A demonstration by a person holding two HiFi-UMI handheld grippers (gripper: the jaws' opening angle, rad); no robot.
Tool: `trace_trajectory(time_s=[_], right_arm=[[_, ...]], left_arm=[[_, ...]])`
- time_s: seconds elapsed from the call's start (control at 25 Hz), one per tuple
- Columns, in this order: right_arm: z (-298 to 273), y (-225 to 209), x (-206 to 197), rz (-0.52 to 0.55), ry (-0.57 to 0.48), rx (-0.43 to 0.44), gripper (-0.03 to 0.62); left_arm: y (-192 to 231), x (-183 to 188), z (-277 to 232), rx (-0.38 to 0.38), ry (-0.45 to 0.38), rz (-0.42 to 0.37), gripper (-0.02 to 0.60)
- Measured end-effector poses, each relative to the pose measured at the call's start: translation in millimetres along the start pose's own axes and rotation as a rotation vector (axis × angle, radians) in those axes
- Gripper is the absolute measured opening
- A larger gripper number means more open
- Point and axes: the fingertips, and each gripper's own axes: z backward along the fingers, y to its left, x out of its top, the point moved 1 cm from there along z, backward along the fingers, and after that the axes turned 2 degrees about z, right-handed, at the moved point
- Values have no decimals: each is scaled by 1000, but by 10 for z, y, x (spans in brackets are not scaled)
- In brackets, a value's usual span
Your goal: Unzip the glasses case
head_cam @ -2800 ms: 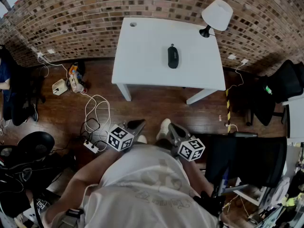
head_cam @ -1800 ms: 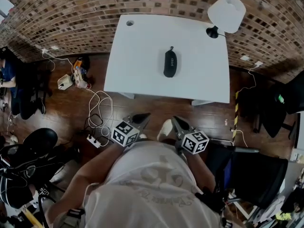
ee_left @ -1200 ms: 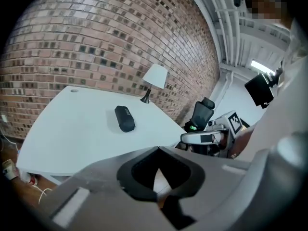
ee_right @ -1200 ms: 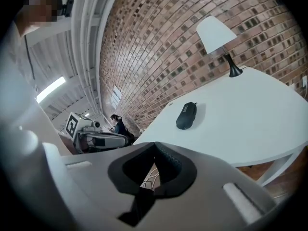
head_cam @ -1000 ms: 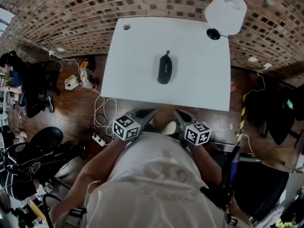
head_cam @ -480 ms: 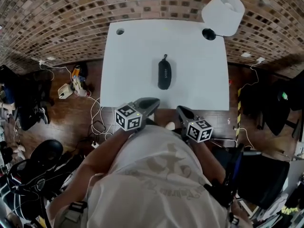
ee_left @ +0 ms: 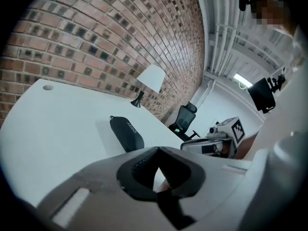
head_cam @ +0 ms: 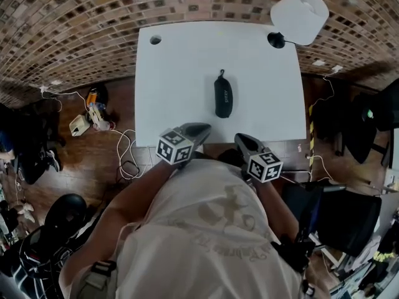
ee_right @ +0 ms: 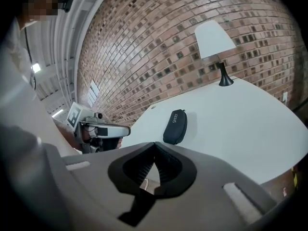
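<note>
A black zipped glasses case (head_cam: 222, 98) lies lengthwise in the middle of the white table (head_cam: 174, 73), its zip pull at the far end. It also shows in the left gripper view as the case (ee_left: 127, 134) and in the right gripper view as the case (ee_right: 175, 126). My left gripper (head_cam: 203, 128) hovers at the table's near edge, shut and empty. My right gripper (head_cam: 239, 138) is beside it, just short of the edge, also shut and empty. Both sit well short of the case.
A white-shaded lamp (head_cam: 298, 16) on a black base stands at the table's far right corner. A cable hole (head_cam: 155, 40) is at the far left corner. A brick wall runs behind. Cables and a power strip (head_cam: 128, 154) lie on the wooden floor at left; black chairs (head_cam: 368, 120) stand at right.
The person has stepped up to the table, so it and the case now lie nearer. Both grippers moved forward to the table's near edge, still shut.
</note>
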Motion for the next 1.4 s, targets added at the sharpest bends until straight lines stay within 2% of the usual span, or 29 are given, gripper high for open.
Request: trace_trajectory(time_s=[0.2, 0.36, 0.56, 0.68, 0.8, 1.04, 1.4], right_arm=[[-19, -88, 3, -21, -3, -34, 8], [-49, -247, 58, -10, 5, -38, 8], [-99, -412, 110, -15, 18, -8, 8], [-157, -495, 189, 10, 40, 13, 8], [-174, -562, 266, 23, 40, 30, 8], [-171, -734, 199, -4, 54, 31, 8], [-109, -864, 117, -49, 37, 15, 8]], left_arm=[[107, -7, -26, 3, 33, 18, 5], [227, 48, -141, 44, 42, 50, 5], [380, 101, -295, 122, 54, 147, 6], [527, 252, -370, 176, 51, 204, 15], [710, 331, -500, 215, 81, 301, 77], [972, 368, -848, 245, 162, 511, 296], [1084, 384, -1097, 307, 270, 525, 354]])
